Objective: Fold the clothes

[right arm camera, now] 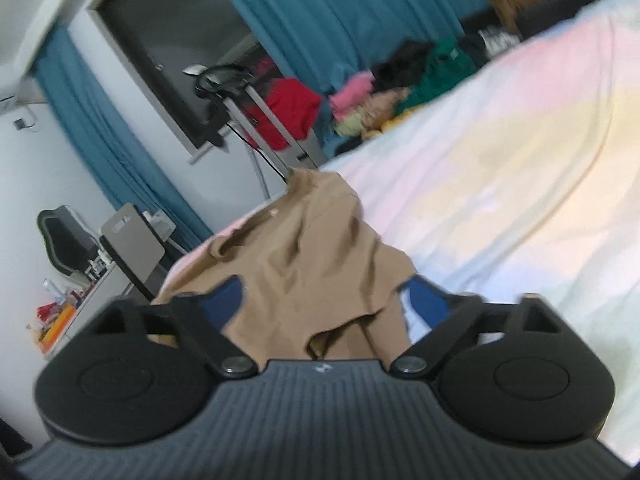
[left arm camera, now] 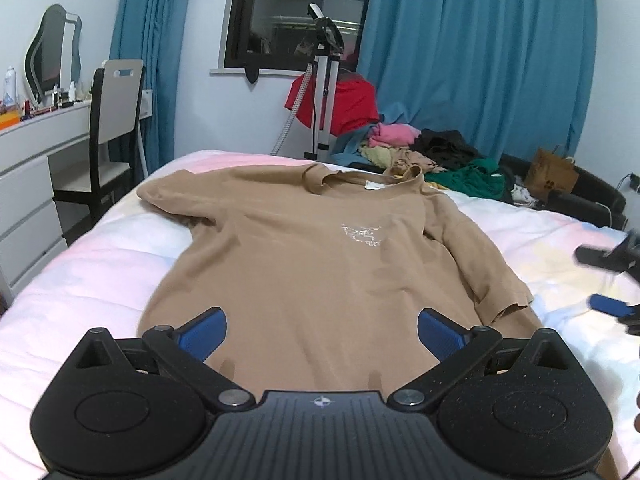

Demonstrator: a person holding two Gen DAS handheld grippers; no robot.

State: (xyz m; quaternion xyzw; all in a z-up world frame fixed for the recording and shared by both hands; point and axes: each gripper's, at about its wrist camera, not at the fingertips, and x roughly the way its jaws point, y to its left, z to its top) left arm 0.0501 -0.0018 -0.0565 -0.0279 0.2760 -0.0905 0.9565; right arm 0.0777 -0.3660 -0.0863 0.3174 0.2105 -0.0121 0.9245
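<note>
The tan T-shirt (left arm camera: 304, 264) lay spread flat on the pastel bedspread (left arm camera: 92, 276), reaching away ahead of the left gripper (left arm camera: 322, 334), whose jaws stood wide apart over the hem and pressed on nothing. The right gripper (right arm camera: 324, 304), rolled to one side, pointed at the shirt's sleeve with its jaws parted and fabric between them, not visibly pinched. The pale chest print (left arm camera: 362, 235) was too small to read.

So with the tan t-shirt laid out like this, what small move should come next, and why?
Probably close the right gripper on the sleeve edge between its jaws. The tan cotton t-shirt lies flat, chest print up, on the pastel bedspread, and the left gripper hangs wide open over the hem.
</note>
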